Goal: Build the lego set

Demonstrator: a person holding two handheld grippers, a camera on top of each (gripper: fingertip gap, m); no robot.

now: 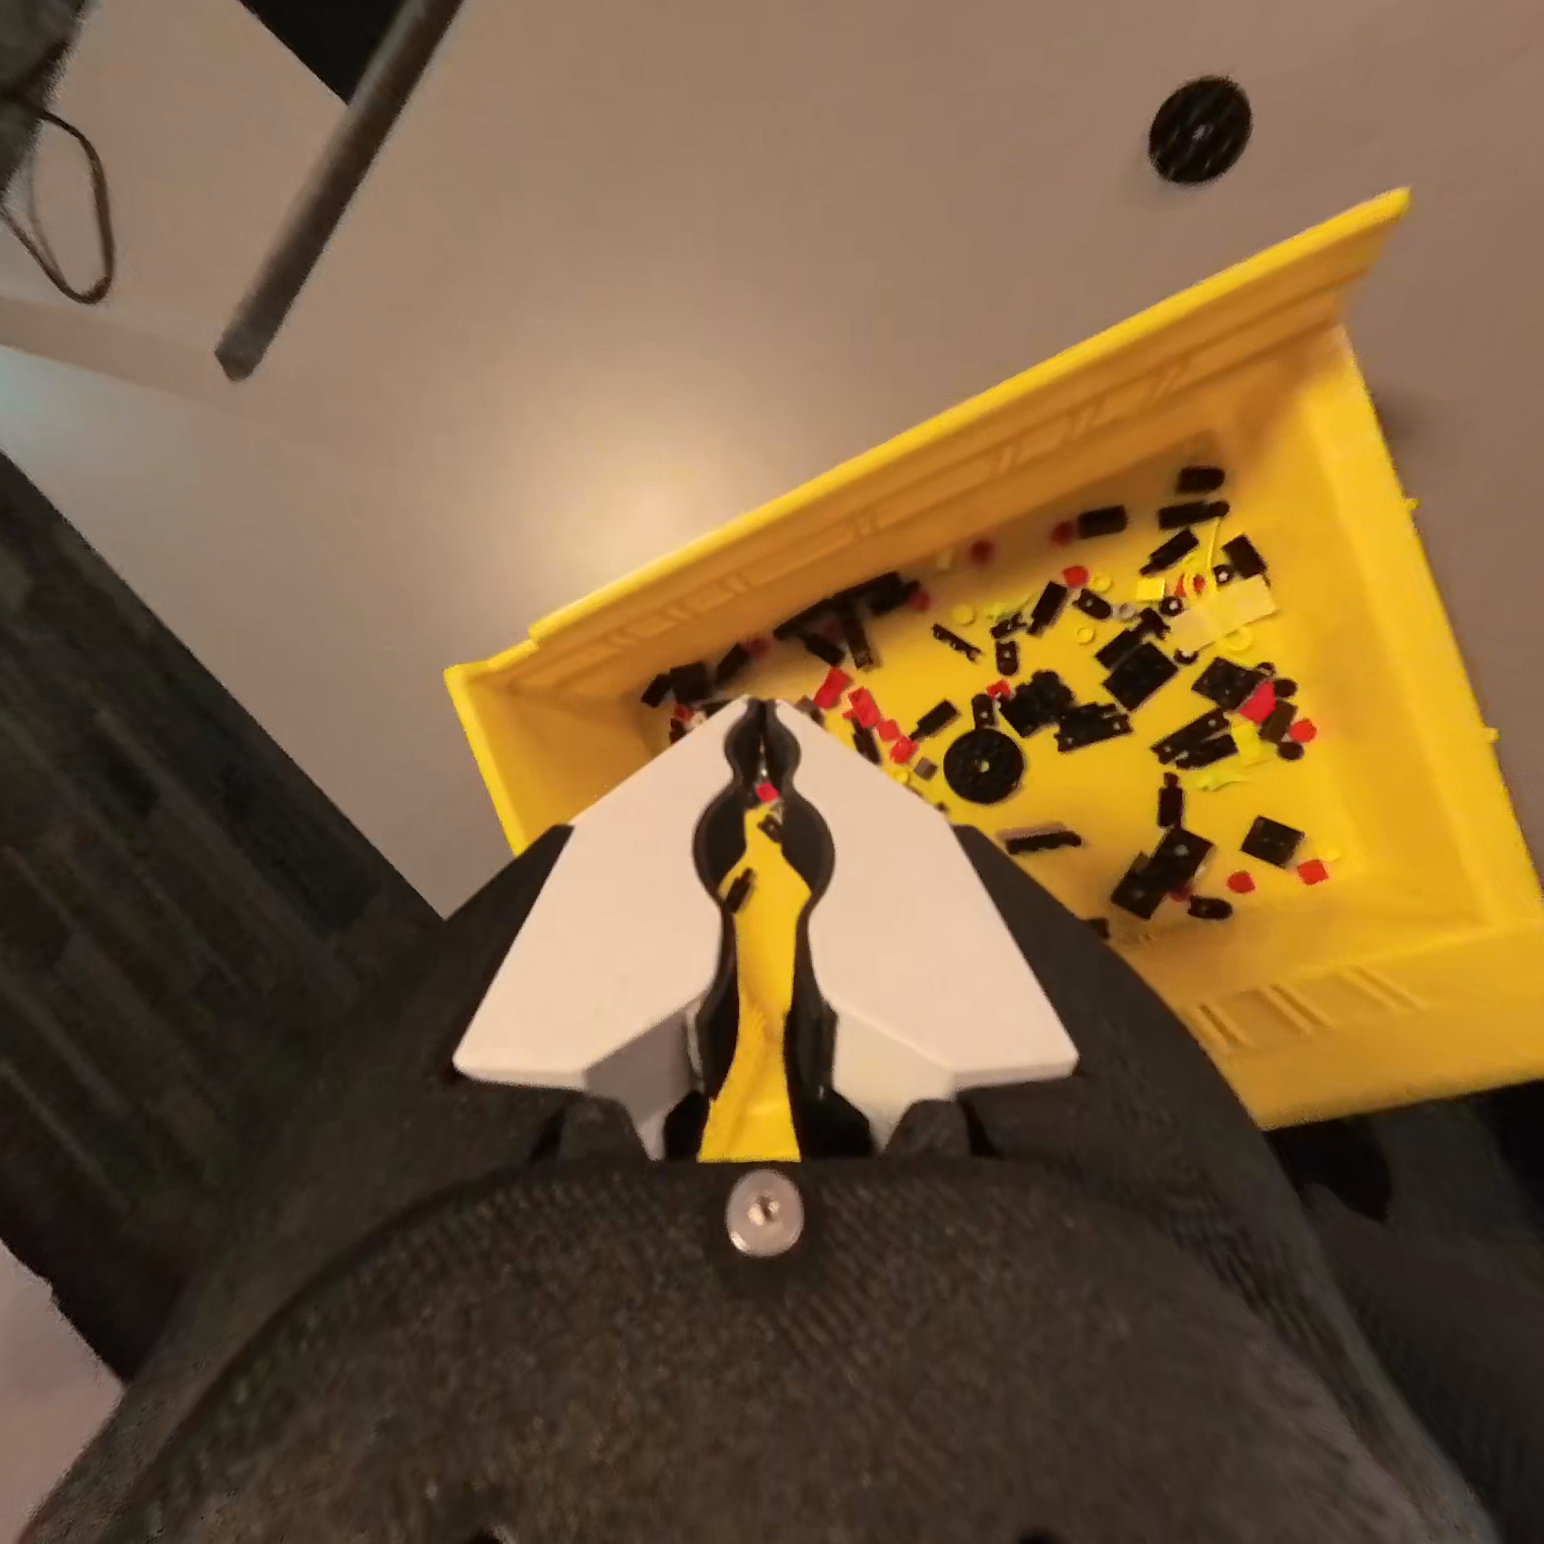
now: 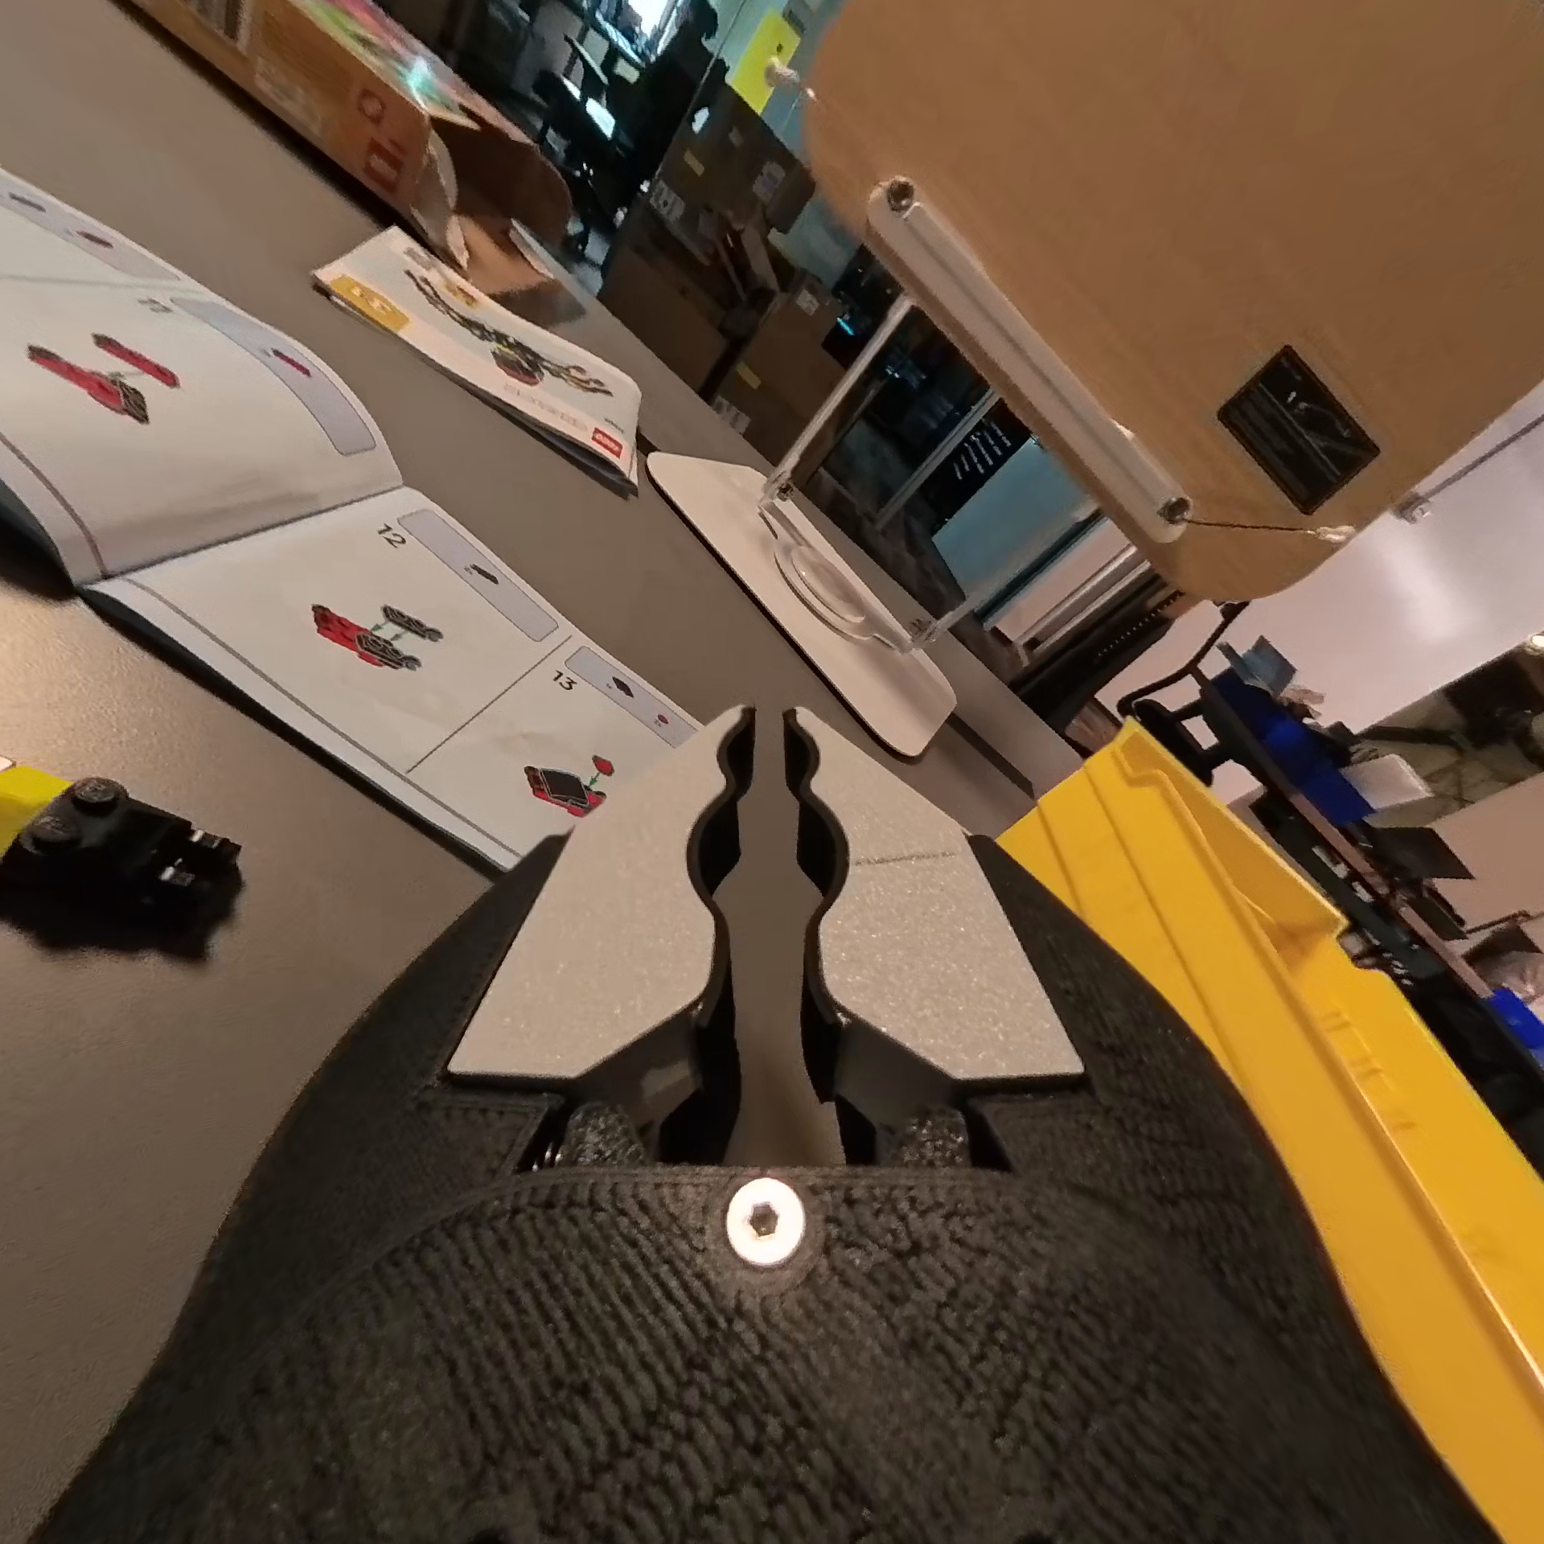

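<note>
A yellow bin on the table holds many loose black, red and yellow lego pieces, among them a black wheel. My left gripper is over the bin's near-left corner with its jaws closed together. I cannot tell if a small piece is pinched at the tips. In the right wrist view my right gripper rests low over the dark table beside the bin's outer wall. Its jaws stand a narrow gap apart with nothing between them. A small black lego assembly lies on the table to its left, next to a yellow piece.
An open instruction booklet lies ahead-left of the right gripper, with a second booklet and a cardboard box farther back. A white stand base with a clear post carries a tan panel overhead. A round black grommet sits in the table. There is about 60 cm between the tips of the two grippers.
</note>
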